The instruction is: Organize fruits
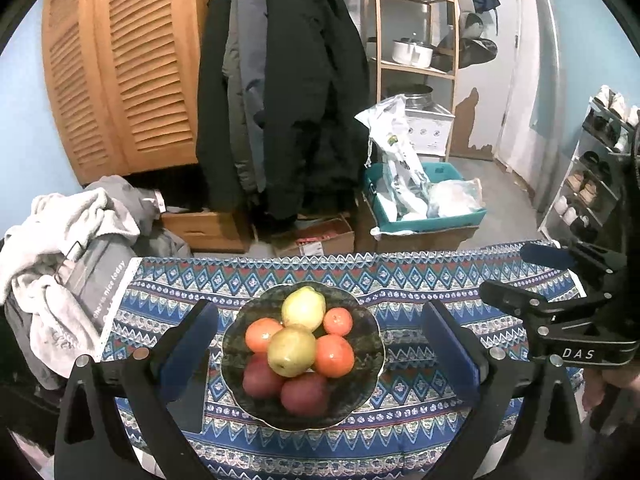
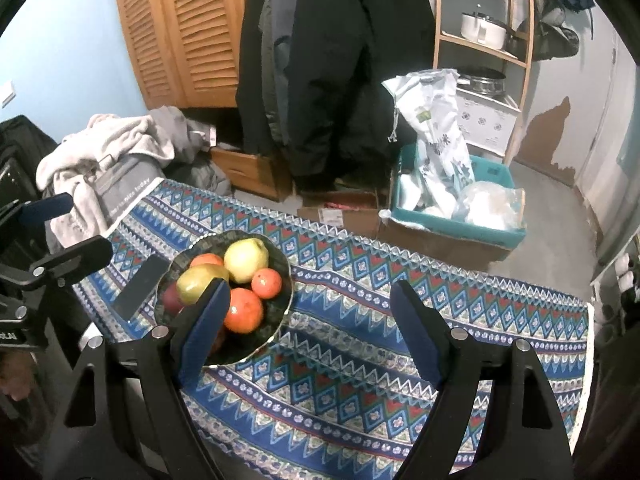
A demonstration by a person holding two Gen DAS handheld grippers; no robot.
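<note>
dark scalloped plate (image 1: 362, 390) sits on a blue patterned tablecloth (image 1: 400, 280), near the table's left half in the right wrist view. fruit piled on it: two yellow-green pears (image 1: 292, 350) in the middle and back, three oranges (image 1: 334, 356) around them, two red apples (image 1: 304, 394) at the near edge, all touching in one heap. left gripper (image 1: 320, 344) has its jaws spread very wide, one finger either side of the plate, pads clear of plate and fruit, holding nothing. right gripper (image 2: 308, 324) jaws moderately wide, empty, over bare cloth; its left finger (image 2: 206, 320) overlaps the plate edge in view, contact can't be told
</note>
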